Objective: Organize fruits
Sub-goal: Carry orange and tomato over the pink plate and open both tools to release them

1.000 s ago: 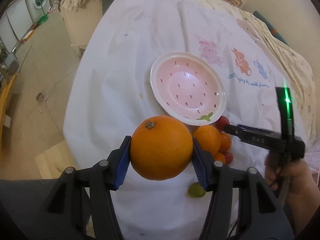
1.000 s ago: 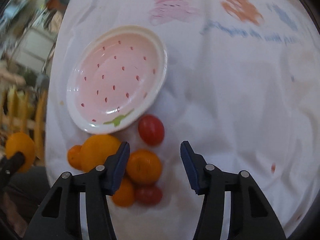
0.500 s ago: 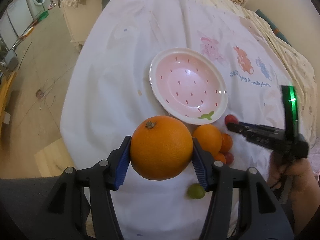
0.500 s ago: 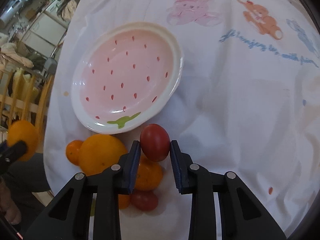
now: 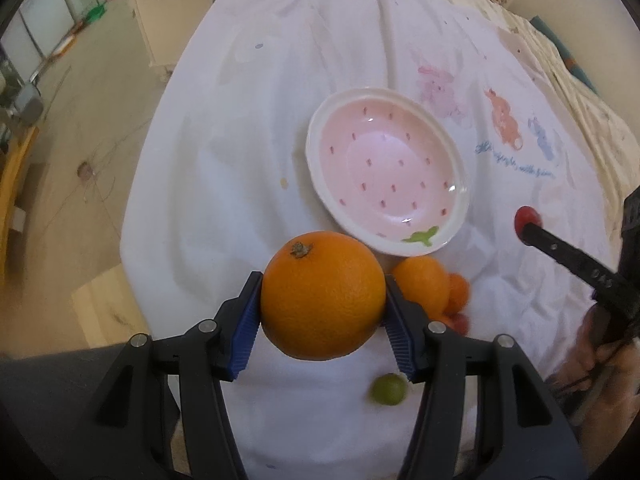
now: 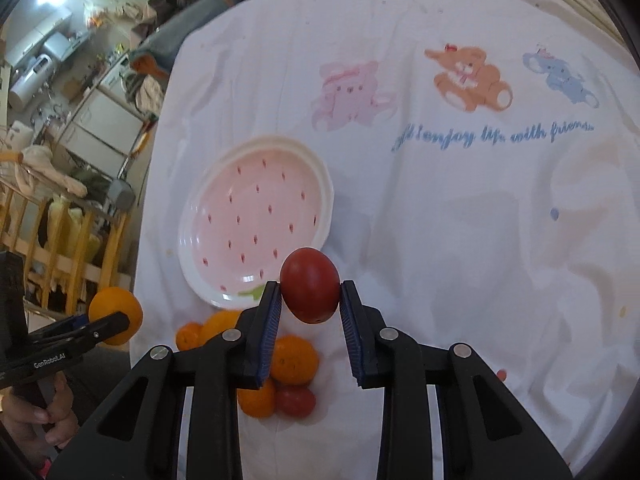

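My left gripper [image 5: 323,304] is shut on a large orange [image 5: 323,295], held above the near edge of the white cloth. My right gripper [image 6: 310,300] is shut on a small red tomato [image 6: 310,285], lifted above the cloth just right of the pink strawberry-pattern plate [image 6: 192,268]. In the left wrist view that plate [image 5: 316,148] lies beyond the orange, and the right gripper [image 5: 527,222] with the tomato [image 5: 526,216] hangs at the right. A cluster of small oranges [image 6: 294,358] and another red tomato [image 6: 295,401] lies on the cloth below the plate. A small green fruit [image 5: 387,389] lies apart, near the front.
The white cloth [image 6: 460,208] with printed bears covers the table, its left edge dropping to the floor [image 5: 72,152]. A wooden railing [image 6: 60,248] and cluttered furniture stand at the left. A hand [image 5: 600,356] holds the right gripper's handle.
The right gripper closed on the red tomato beside the fruit cluster and lifted it up and to the right. The left gripper kept the large orange almost still.
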### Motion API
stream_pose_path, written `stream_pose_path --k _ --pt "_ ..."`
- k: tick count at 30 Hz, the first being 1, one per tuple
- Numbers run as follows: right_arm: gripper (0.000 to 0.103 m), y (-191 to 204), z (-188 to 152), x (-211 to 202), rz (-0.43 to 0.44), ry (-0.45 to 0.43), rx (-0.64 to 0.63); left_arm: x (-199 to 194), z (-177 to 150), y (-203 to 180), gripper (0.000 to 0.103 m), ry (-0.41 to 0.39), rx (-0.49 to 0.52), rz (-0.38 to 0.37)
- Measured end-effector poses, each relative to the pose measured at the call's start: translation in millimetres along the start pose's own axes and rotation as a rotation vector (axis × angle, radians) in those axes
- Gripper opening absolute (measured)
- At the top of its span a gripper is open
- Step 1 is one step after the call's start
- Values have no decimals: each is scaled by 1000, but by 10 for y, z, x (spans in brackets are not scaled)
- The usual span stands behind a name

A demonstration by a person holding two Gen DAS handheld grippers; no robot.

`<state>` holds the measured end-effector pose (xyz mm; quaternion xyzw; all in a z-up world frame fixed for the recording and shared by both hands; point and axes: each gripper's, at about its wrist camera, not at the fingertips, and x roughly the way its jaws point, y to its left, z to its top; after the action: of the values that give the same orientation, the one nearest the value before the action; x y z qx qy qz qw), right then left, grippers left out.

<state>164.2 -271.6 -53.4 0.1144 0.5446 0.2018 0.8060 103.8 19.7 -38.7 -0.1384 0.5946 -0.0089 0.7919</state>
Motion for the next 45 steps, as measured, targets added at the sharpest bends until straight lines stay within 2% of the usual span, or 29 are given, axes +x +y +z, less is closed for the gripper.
stream_pose_path --k 1,5,13,17,22,27,32,38,45 --pt "32 -6 25 -3 4 -6 1 -34 38 -42 53 -2 15 -11" --pt "32 10 153 -5 13 -24 0 -78 184 -189 53 -31 92 32" --pt "32 24 426 71 39 -72 -5 65 617 -410 53 -45 141 80" --pt "32 39 530 172 47 -79 -13 158 815 -477 53 -43 77 34" --pt "32 96 639 301 56 -74 -51 326 983 -638 53 -68 107 58" --pt "32 93 740 464 53 -59 -61 534 1148 -557 53 -87 68 48" --pt "32 32 832 666 61 -31 -55 696 1205 -468 53 -116 72 53" --pt "32 -10 895 915 83 -3 -50 911 1154 -485 53 -106 167 28" --pt "32 -26 928 1137 113 47 -44 970 1123 -526 53 -144 236 2"
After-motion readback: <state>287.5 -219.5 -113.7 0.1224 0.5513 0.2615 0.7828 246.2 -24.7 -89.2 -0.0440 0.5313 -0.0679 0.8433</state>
